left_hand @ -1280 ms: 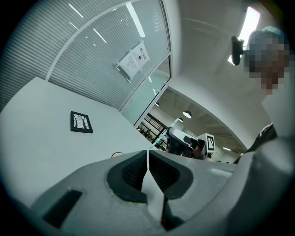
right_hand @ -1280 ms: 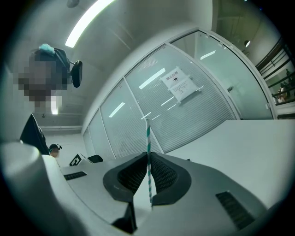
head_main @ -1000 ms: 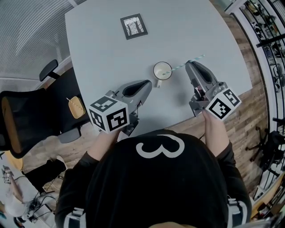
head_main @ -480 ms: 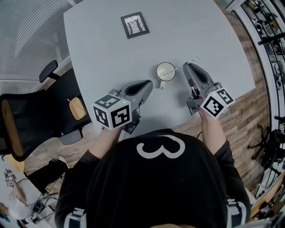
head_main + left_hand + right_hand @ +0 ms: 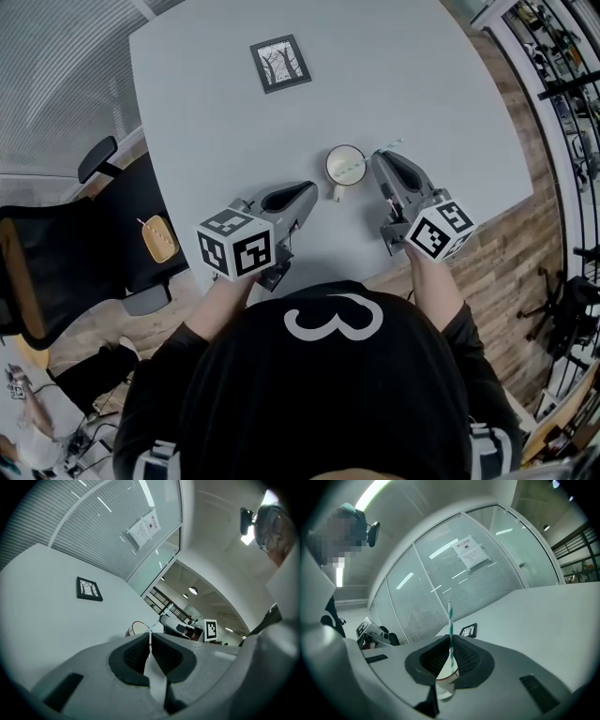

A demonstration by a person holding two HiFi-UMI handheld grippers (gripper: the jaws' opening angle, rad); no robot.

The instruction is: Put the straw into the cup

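Your right gripper (image 5: 381, 161) pinches the straw (image 5: 358, 165) in its jaws over the cup (image 5: 328, 161): sink its tip inside the rim before releasing; left gripper (image 5: 308, 191), jaws closed empty, sits beside the cup.

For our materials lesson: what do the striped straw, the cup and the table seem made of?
Straw: likely paper, matte, with teal and white stripes.
Cup: probably glazed ceramic, smooth cream, with a handle.
Table: smooth pale grey top, perhaps laminate; uncertain.
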